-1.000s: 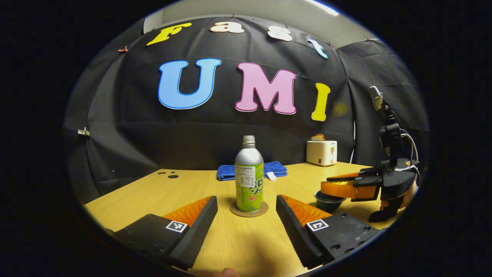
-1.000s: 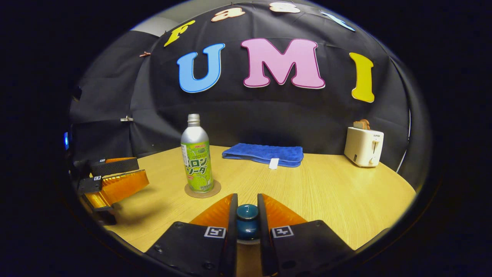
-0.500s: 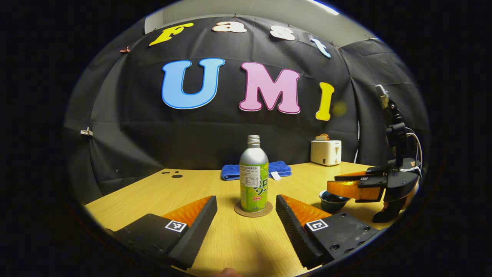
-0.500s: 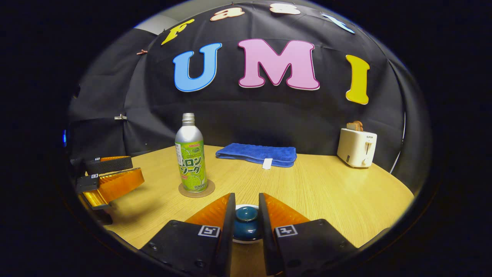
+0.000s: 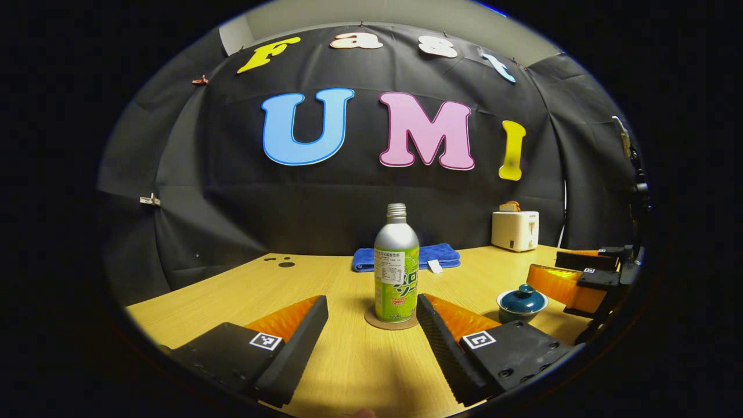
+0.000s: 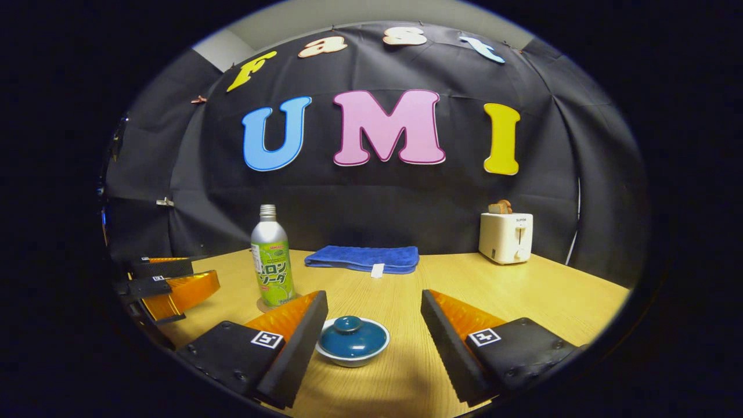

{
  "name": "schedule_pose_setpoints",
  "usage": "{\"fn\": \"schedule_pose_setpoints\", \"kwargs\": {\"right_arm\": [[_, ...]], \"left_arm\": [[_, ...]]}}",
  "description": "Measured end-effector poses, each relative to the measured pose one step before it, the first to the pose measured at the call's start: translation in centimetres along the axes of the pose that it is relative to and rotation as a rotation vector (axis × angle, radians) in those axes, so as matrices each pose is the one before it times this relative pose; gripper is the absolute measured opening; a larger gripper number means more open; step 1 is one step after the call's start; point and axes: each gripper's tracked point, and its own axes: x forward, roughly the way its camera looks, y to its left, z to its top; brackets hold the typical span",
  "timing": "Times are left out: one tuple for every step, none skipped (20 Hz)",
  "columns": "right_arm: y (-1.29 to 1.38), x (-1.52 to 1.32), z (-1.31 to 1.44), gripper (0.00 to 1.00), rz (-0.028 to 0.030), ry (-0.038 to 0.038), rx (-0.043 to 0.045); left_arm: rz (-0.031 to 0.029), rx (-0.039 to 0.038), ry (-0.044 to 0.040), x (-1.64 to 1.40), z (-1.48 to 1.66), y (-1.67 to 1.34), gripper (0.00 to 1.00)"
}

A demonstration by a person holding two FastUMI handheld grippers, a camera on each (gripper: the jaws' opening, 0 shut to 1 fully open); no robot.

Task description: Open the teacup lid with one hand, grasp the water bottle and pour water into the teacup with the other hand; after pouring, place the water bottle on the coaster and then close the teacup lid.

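Teal-lidded, the teacup (image 6: 352, 341) sits closed between our right gripper's (image 6: 374, 337) spread fingers; the water bottle (image 5: 396, 271) stands on its coaster (image 5: 390, 322), beyond our left gripper (image 5: 371, 337), also spread wide. We judge the task complete; both hands need only draw clear.

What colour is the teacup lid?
Dark teal-blue lid, clearest in the right gripper view.
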Motion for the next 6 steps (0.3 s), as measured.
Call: {"fn": "schedule_pose_setpoints", "kwargs": {"right_arm": [[0.048,-0.093,-0.029,0.99,-0.00023,0.00200,-0.00060],[-0.037,0.050,-0.006,0.99,-0.00017,-0.00189,0.00023],[-0.006,0.031,-0.042,0.99,0.00002,0.00146,0.00008],[0.034,0.001,0.075,0.99,-0.00016,-0.00128,-0.00018],[-0.005,-0.015,-0.032,0.99,-0.00017,0.00009,0.00012],[-0.006,0.008,-0.026,0.99,-0.00011,0.00023,0.00005]], "left_arm": [[-0.00381,0.00086,-0.00125,-0.003,0.109,-0.189,0.97],[-0.00132,0.00059,-0.00175,0.038,-0.029,-0.005,0.97],[0.00003,-0.00079,0.00160,0.010,0.040,0.074,0.97],[-0.00029,0.00096,-0.00205,0.005,-0.072,0.021,0.97],[-0.00006,-0.00036,0.00122,-0.029,0.048,-0.021,0.97],[-0.00018,0.00032,-0.00036,0.009,-0.049,-0.015,0.97]]}}
